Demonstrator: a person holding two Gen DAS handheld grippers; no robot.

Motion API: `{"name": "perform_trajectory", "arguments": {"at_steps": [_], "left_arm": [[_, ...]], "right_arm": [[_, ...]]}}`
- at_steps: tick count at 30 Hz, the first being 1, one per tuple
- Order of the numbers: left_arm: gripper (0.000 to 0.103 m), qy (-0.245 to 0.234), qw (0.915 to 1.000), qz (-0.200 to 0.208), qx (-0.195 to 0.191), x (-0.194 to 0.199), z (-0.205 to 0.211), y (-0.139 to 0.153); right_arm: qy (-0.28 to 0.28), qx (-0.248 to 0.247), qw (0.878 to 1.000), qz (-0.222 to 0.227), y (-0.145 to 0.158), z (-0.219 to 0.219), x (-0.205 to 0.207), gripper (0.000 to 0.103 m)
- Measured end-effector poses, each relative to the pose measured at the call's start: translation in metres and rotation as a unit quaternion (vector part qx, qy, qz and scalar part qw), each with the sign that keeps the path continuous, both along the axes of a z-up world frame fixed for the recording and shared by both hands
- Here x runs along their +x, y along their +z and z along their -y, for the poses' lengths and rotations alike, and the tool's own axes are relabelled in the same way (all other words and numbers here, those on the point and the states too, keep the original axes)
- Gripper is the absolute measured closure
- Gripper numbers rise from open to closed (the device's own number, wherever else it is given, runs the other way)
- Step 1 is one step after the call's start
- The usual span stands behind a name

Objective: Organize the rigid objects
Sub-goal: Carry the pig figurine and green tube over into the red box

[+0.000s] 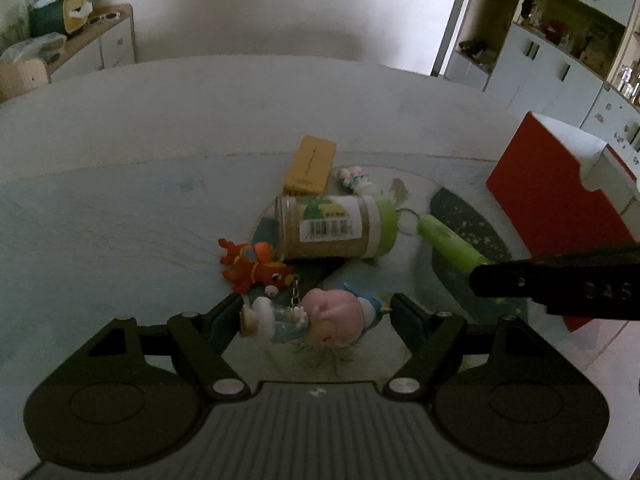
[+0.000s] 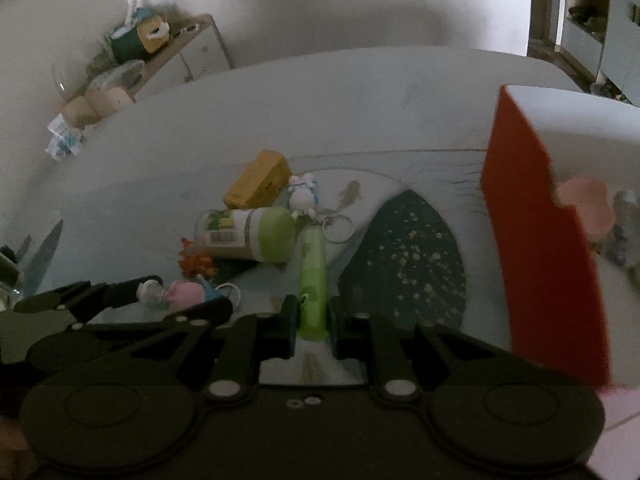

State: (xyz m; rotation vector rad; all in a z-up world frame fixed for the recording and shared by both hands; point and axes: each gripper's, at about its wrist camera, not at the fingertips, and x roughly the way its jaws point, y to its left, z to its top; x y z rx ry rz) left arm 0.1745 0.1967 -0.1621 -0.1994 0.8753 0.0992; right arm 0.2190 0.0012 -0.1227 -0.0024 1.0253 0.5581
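Note:
A pile of small objects lies on the table. My left gripper [image 1: 316, 316] is open around a pink-headed doll figure [image 1: 332, 322] and a small white-and-blue bottle charm [image 1: 276, 320]. My right gripper [image 2: 313, 316] is shut on the near end of a green tube [image 2: 313, 276], which also shows in the left wrist view [image 1: 450, 244]. Beyond lie a jar with a green lid [image 1: 332, 228] on its side, a red dragon toy [image 1: 256, 266], a yellow box [image 1: 310, 166] and a white bunny keychain [image 2: 303, 196].
A red-and-white open box [image 2: 536, 232] stands at the right, with pink items inside [image 2: 586, 208]. A dark patterned patch [image 2: 404, 260] marks the table cover. A cabinet with clutter [image 1: 72, 36] stands at far left, shelves [image 1: 560, 40] at far right.

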Motion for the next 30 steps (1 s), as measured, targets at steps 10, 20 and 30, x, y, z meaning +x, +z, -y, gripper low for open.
{"name": "perform_trajectory", "arguments": {"at_steps": [10,20,30], "left_arm": [[0.023,-0.030,0.9983,0.045,0.021,-0.013,0.027,0.051],[0.023,-0.085,0.9933,0.074,0.022,-0.007,0.079,0.099],[0.023,-0.128,0.9873,0.090,0.032,0.015,0.147,0.119]], "right_arm": [[-0.027,0.043,0.998,0.034,0.038,0.043,-0.019,0.089],[-0.064,0.073,0.992,0.075,0.065,0.096,-0.023,0.089],[-0.105,0.078,0.987,0.095,0.072,0.160,-0.009,0.088]]}}
